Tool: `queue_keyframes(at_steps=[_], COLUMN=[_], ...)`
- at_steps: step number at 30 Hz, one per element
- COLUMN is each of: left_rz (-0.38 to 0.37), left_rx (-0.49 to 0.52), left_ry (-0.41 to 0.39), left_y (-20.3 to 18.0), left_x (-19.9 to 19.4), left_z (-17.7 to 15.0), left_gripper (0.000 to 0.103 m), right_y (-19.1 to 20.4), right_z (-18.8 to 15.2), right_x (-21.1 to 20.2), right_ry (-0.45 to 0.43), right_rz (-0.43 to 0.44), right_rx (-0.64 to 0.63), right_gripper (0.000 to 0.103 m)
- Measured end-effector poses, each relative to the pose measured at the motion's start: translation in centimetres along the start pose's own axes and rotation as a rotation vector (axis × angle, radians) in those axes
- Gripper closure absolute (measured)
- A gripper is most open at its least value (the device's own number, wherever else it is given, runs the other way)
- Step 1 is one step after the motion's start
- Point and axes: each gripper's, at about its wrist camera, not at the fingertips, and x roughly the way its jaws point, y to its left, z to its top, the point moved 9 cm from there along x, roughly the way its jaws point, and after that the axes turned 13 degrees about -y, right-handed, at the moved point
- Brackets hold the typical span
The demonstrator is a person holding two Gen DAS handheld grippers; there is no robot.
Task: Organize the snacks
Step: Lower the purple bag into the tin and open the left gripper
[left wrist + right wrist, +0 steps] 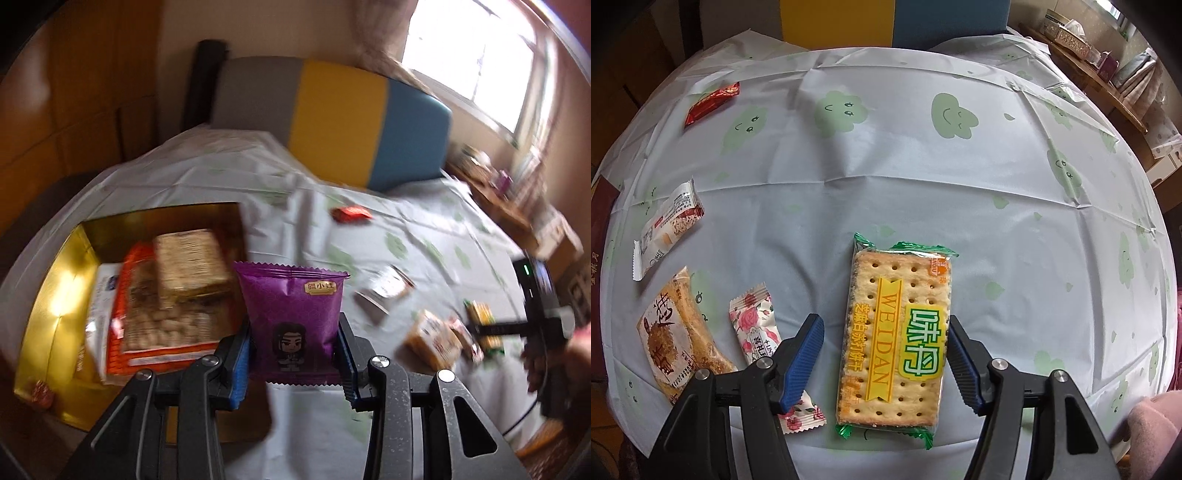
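Observation:
My left gripper (pixel 293 332) is shut on a purple snack packet (pixel 291 314) with a cartoon figure, held upright above the table beside a gold box (pixel 55 295). The box holds a clear pack of crackers (pixel 190 262), an orange-edged biscuit pack (pixel 155 321) and other packs. My right gripper (pixel 882 325) points steeply down and stands open around a green-edged cracker pack (pixel 894 332) lying flat on the cloth. Its left pad is clear of the pack and its right pad is at the pack's edge.
Loose on the cloud-print tablecloth (pixel 923 184) lie a red packet (pixel 711 103), a white packet (pixel 666 229), a brown pastry pack (pixel 676 332) and a rose-print candy (pixel 757 325). A grey, yellow and blue cushion (pixel 340 118) stands behind the table. A cluttered wooden shelf (pixel 1108 85) is at right.

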Motion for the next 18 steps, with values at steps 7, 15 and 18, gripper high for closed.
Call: queue_keyframes(at_steps=[7, 15, 18], left_rz=[0.124, 0.134, 0.127], left_rx=[-0.143, -0.111, -0.094], left_ry=[0.061, 0.131, 0.160], left_y=[7.1, 6.9, 6.5], left_x=[1.0, 2.0, 2.5], left_z=[-1.6, -4.4, -5.0], left_gripper=[0.062, 0.059, 0.059], right_y=[0.7, 1.4, 1.6], right_z=[0.1, -0.1, -0.1], right_x=[-0.7, -1.0, -1.1], right_ry=[-0.008, -0.011, -0.012], right_rz=[-0.012, -0.018, -0.018], right_rx=[-0.020, -0.036, -0.036], right_gripper=[0.036, 0.036, 0.036])
